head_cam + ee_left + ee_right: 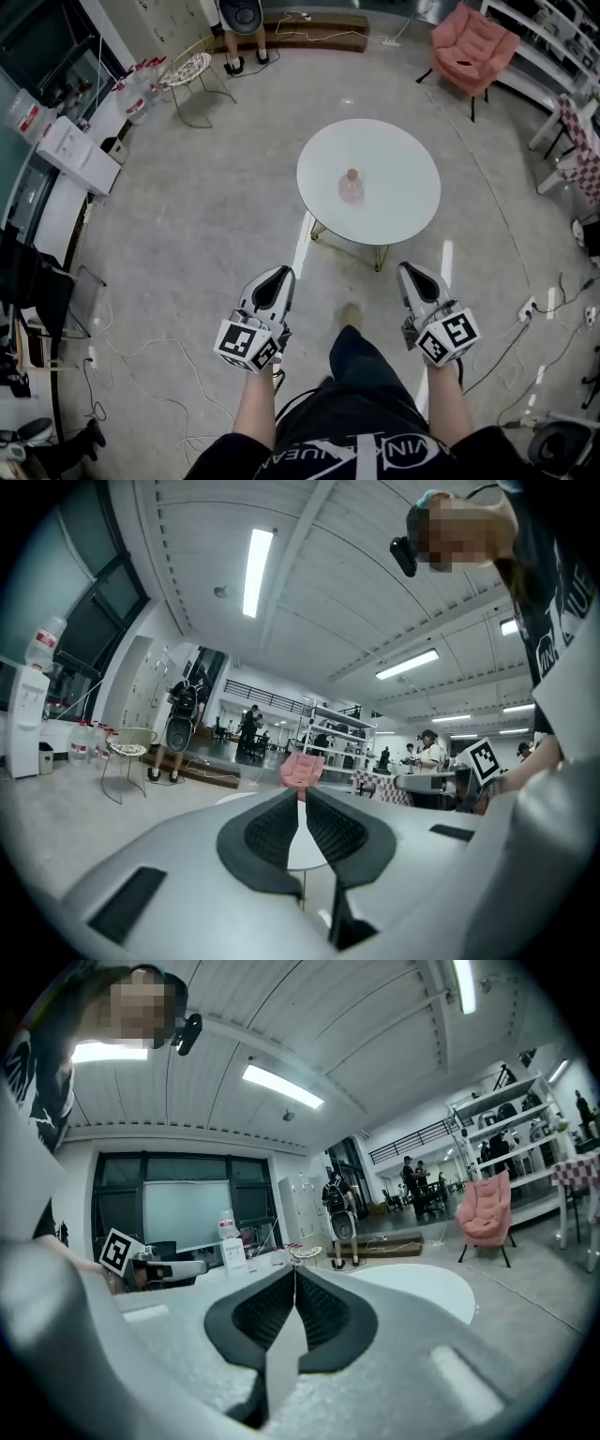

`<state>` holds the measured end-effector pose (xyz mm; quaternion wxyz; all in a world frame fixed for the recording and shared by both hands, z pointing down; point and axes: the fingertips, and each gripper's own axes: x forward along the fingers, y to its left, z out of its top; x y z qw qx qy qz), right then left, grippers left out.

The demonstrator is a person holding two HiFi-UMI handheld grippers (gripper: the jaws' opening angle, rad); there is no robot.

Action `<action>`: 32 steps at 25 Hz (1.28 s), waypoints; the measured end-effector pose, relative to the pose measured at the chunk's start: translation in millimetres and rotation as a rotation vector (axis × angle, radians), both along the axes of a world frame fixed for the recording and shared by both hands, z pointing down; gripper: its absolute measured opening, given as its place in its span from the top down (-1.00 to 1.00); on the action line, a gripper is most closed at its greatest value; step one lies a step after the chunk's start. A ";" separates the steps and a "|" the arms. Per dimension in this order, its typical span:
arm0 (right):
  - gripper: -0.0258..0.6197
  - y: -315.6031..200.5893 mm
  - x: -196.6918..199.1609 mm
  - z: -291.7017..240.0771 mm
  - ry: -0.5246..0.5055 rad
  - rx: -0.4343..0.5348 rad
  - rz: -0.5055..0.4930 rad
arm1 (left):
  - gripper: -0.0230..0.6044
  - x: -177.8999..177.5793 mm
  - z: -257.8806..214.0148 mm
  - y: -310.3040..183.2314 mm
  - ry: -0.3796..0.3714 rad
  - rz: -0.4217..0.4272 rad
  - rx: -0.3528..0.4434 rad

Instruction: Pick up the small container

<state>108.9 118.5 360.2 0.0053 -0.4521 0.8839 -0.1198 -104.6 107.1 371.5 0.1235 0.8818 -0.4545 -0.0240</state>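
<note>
Out ahead, the round white counter is sitting well apart from the left gripper and right gripper, both pinched closed on nothing. The small container is standing near the counter's middle. I'm guessing that arriving closed risks knocking it over.

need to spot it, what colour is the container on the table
The container is pale pink; head view.
</note>
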 end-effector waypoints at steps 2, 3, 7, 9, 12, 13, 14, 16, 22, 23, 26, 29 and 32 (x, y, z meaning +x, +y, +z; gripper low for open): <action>0.90 -19.0 1.8 8.4 0.009 -0.013 -0.022 | 0.83 11.7 5.1 -20.4 0.020 0.016 -0.014; 0.90 -28.2 2.4 12.9 0.015 -0.022 -0.036 | 0.83 17.1 7.4 -29.7 0.029 0.021 -0.023; 0.90 -62.5 4.5 29.4 0.044 -0.048 -0.088 | 0.83 32.3 16.4 -64.0 0.048 0.024 -0.062; 0.90 -78.8 8.8 38.8 0.045 -0.063 -0.092 | 0.83 37.4 22.8 -79.6 0.055 0.024 -0.074; 0.90 -101.2 14.1 53.5 0.041 -0.095 -0.104 | 0.83 43.7 32.7 -101.9 0.053 0.027 -0.094; 0.90 -108.0 15.2 58.7 0.044 -0.105 -0.112 | 0.83 45.6 36.3 -108.7 0.050 0.029 -0.101; 0.90 -114.5 16.1 64.2 0.047 -0.115 -0.120 | 0.83 47.4 40.0 -115.2 0.047 0.030 -0.108; 0.90 -127.3 17.1 74.8 0.055 -0.133 -0.135 | 0.83 49.7 46.9 -127.8 0.041 0.030 -0.120; 0.90 -155.6 11.9 100.2 0.062 -0.169 -0.199 | 0.83 50.7 67.5 -159.4 0.031 0.001 -0.131; 0.90 -159.7 12.8 104.8 0.066 -0.175 -0.204 | 0.83 52.2 70.1 -163.8 0.032 -0.002 -0.129; 0.90 -175.3 9.7 113.2 0.066 -0.175 -0.217 | 0.83 56.3 77.5 -176.5 0.036 0.001 -0.126; 0.90 -187.9 -0.3 117.2 0.059 -0.173 -0.235 | 0.83 59.8 85.5 -186.4 0.018 0.016 -0.133; 0.90 -197.6 -8.3 121.0 0.057 -0.169 -0.240 | 0.83 67.9 96.2 -194.4 -0.013 0.049 -0.143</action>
